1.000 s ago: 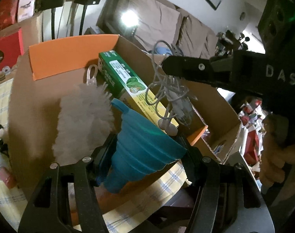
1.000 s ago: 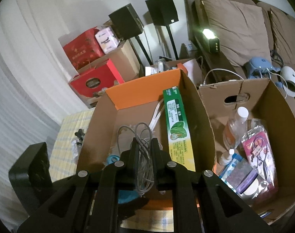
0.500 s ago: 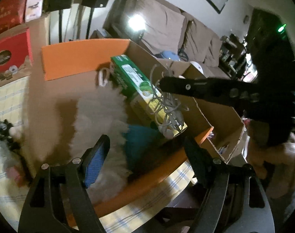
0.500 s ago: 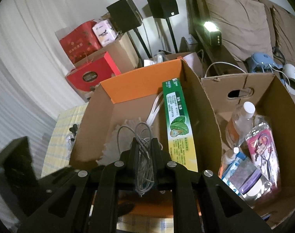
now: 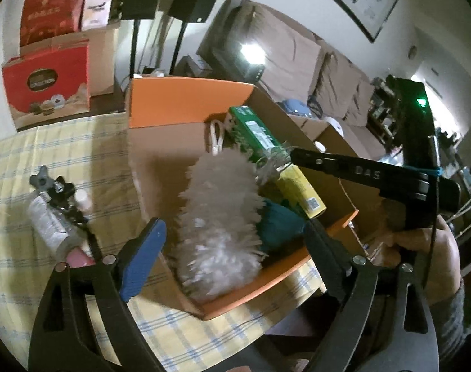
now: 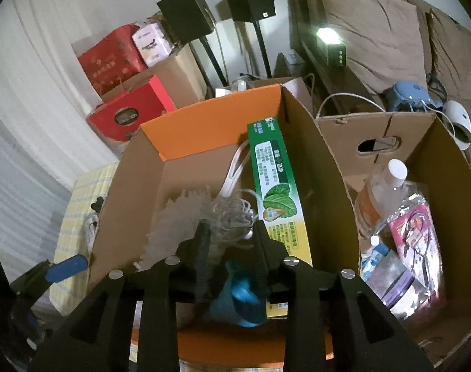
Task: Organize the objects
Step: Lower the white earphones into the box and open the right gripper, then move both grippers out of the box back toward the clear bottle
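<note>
Grey cable bundle [image 6: 232, 217] in orange-flapped carton [image 6: 204, 130], lying on white fluffy duster [image 6: 173, 220] at about 9 o'clock of green-yellow box [image 6: 275, 192]; teal funnel [image 6: 238, 297] at 6 o'clock of bundle, also in carton. Right gripper [image 6: 231, 232] over bundle, jaws just been opening, now apart a little w/ cable between, pads seem not pressing. Left gripper [image 5: 232, 235] wide apart, jaws just been opening, nothing held; duster and funnel seen between fingers, below. Second brown carton [image 6: 375, 130] at 3 o'clock, w/ clear bottle [image 6: 378, 192] and pink packet [image 6: 412, 235]. On checked cloth [image 5: 65, 155] at 9 o'clock of carton, small bottles [image 5: 52, 217].
</note>
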Motion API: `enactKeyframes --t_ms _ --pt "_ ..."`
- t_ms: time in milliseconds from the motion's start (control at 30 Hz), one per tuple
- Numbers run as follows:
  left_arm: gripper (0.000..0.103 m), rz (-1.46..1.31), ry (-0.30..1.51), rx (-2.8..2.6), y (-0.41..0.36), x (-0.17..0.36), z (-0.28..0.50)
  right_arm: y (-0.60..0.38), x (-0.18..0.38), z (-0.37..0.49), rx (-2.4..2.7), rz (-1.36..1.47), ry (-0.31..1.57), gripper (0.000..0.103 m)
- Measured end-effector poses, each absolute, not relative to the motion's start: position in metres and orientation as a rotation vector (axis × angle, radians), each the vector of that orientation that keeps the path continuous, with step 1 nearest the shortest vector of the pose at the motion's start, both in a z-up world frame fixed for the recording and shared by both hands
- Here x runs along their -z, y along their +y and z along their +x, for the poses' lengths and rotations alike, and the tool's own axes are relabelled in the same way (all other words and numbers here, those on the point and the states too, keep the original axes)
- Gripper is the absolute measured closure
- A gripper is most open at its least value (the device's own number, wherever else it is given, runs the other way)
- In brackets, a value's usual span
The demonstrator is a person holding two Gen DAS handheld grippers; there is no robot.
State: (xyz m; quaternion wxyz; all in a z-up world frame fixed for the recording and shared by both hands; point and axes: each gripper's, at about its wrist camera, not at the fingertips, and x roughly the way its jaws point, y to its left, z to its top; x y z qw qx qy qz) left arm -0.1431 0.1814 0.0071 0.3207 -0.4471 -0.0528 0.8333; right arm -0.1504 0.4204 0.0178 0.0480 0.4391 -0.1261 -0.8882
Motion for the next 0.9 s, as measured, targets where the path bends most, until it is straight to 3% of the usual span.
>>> enactKeyframes --t_ms 33,67,100,133,367,467,667,900 --pt "0.014 -1.177 -0.142 -2.192 0.179 -0.007 -0.144 0.42 -0.02 -0.15 2.708 1.336 -0.377 0.072" --pt "0.014 -1.179 -0.145 -2.196 0.176 -0.007 -0.144 0.419 -0.021 -0.149 2.71 1.338 -0.369 0.065" --pt "0.014 -1.182 -0.149 -2.201 0.174 -0.007 -0.145 0.418 -0.022 -0.149 2.715 1.346 -0.355 0.052" --pt "0.014 -1.182 -0.151 -2.205 0.171 -0.008 -0.144 0.418 -0.024 -0.149 2.724 1.349 -0.35 0.047" --pt "0.014 -1.157 -0.114 -2.265 0.154 -0.016 -0.14 0.409 -0.037 -0.143 2.736 1.3 -0.338 0.045" --pt "0.013 -1.145 -0.114 -2.286 0.145 -0.021 -0.137 0.401 -0.045 -0.139 2.73 1.268 -0.332 0.039" --pt "0.0 -1.14 -0.171 -2.332 0.115 -0.027 -0.136 0.375 -0.06 -0.132 2.707 1.208 -0.284 0.03" --pt "0.0 -1.142 -0.156 -2.43 0.085 -0.035 -0.136 0.339 -0.068 -0.131 2.711 1.171 -0.171 0.016"
